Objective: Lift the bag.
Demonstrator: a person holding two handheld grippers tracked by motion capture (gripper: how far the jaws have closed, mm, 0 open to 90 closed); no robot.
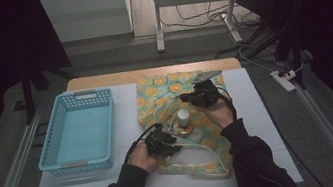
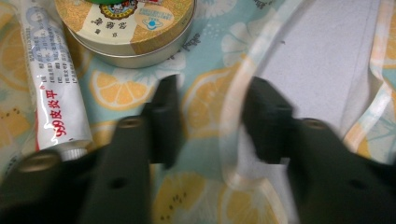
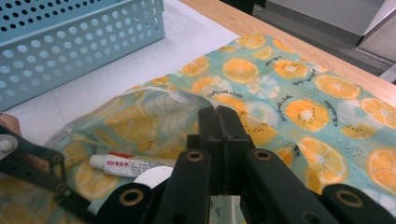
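- Clearly the work is at an early stage: the light-blue perforated plastic basket [image 1: 76,94] at the left of the desk [image 1: 260,124] has nothing in it.
- Right of the basket, the teal cloth bag printed with orange slices [image 1: 163,86] lies flat on the desk, its far end near the wooden edge.
- Three small things rest on the bag at its middle: a round gold-and-cream metal tin [image 2: 126,28], a white ointment tube with red lettering [image 2: 51,93] just left of the tin in the left gripper view, and a small white-capped bottle [image 1: 184,117] standing upright.
- The left claw [image 2: 210,121] is at the bag's near side, released. Its jaws stand apart with the bag's pale translucent handle strap [image 2: 233,107] running between them, and the pads are not yet pressing on it.
- The right claw [image 3: 219,114] is at the far side of the things, clenched. The bag's pale-trimmed rim runs right up to its tips, so it looks to be pinching that rim, though the contact itself is hard to make out.
- What seems left: the left claw has to close on the strap, and then everything else remains, since none of the three things has been moved to the basket.
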